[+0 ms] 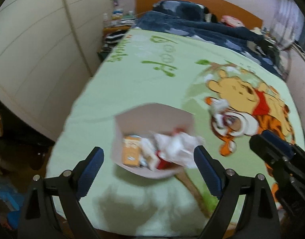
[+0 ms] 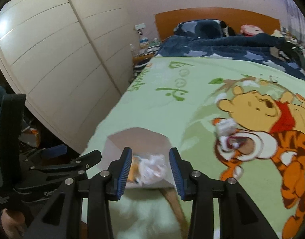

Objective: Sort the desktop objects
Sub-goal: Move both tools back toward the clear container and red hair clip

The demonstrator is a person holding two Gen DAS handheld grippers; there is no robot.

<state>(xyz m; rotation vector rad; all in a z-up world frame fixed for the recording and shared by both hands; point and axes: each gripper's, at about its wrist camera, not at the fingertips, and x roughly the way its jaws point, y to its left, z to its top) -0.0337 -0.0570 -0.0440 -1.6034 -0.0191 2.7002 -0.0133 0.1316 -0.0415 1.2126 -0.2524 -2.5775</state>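
Note:
A pale open box (image 1: 152, 117) lies on the green cartoon blanket (image 1: 132, 83), blurred by motion. Inside are an orange carton (image 1: 130, 149), crumpled white wrappers (image 1: 176, 145) and something red. My left gripper (image 1: 150, 167) is open just in front of the box, its jaws wide and holding nothing. In the right wrist view the same box (image 2: 138, 137) lies just past my right gripper (image 2: 150, 171), also open and holding nothing, with the wrappers (image 2: 154, 167) showing between its blue pads. A crumpled white piece (image 2: 225, 126) lies on the blanket by the tiger print.
The right gripper (image 1: 260, 139) hovers at the right; the left gripper (image 2: 74, 153) and a hand (image 2: 10, 223) are at the lower left. A cream wardrobe (image 2: 52, 59) stands left. A dark blue duvet (image 2: 222, 47) covers the far half. A cluttered nightstand (image 1: 116, 20) stands behind.

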